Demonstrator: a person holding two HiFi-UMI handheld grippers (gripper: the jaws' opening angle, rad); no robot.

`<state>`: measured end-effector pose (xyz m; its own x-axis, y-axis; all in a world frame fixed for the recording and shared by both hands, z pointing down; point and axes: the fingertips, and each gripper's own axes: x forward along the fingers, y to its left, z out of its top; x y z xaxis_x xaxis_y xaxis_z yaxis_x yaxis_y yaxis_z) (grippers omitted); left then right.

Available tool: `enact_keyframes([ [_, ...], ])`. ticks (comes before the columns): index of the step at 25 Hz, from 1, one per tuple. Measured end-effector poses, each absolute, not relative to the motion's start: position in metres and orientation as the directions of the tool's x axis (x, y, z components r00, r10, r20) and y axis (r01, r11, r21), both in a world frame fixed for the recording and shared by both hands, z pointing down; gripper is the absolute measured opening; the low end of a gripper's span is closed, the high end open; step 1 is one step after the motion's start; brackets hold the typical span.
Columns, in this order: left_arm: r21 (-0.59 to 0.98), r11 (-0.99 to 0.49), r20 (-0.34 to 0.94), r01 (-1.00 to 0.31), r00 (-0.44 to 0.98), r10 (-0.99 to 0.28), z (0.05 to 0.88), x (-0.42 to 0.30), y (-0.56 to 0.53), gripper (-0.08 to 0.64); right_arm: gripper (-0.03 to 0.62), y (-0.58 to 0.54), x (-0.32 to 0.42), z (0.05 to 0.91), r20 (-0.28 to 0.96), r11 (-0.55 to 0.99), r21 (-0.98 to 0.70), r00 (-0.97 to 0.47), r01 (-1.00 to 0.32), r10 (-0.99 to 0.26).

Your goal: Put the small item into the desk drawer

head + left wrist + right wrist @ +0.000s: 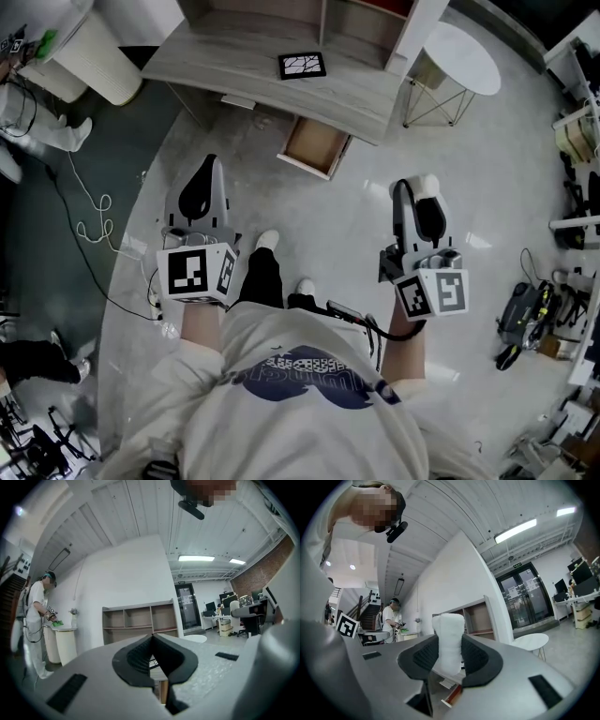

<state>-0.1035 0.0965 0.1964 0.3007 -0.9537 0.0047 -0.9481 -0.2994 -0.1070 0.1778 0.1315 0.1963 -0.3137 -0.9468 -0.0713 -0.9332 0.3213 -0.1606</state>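
Note:
In the right gripper view a small white item [449, 641] stands upright between the black pads of my right gripper [450, 656], which is shut on it. The head view shows that right gripper [419, 192] at right with the white item [427, 185] at its tip. My left gripper [202, 187] is at left, shut with nothing in it; its pads [152, 656] meet in the left gripper view. Ahead, the desk [262, 58] has its drawer [316, 145] pulled open, wooden inside. Both grippers hang above the floor, short of the drawer.
A marker card [302, 65] lies on the desk top. A round white side table [464, 58] stands right of the desk, a white ribbed bin [94, 61] left of it. Cables [94, 216] trail on the floor at left. Another person [35, 620] stands at a counter.

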Motion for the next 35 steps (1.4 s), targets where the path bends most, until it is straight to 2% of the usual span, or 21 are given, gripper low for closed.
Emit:
enact_keyframes([
  [11,-0.087,-0.428,-0.006,-0.899,0.430,-0.903,0.205,-0.131,-0.028,0.008,0.133,0.040,0.131,0.211,-0.028,0.208,-0.128,-0.206,-0.970,-0.978],
  [25,-0.058,-0.651,0.060,-0.756,0.649,-0.759,0.240,-0.138,-0.162,0.008,0.133,-0.057,0.092,0.248,0.077,0.002,-0.077,-0.008,-0.997,-0.997],
  [35,-0.037,-0.687,0.107,-0.725,0.681,-0.724,0.273,-0.120,-0.176,0.008,0.133,-0.079,0.099,0.287,0.173,0.013,-0.061,-0.024,-0.998,-0.985],
])
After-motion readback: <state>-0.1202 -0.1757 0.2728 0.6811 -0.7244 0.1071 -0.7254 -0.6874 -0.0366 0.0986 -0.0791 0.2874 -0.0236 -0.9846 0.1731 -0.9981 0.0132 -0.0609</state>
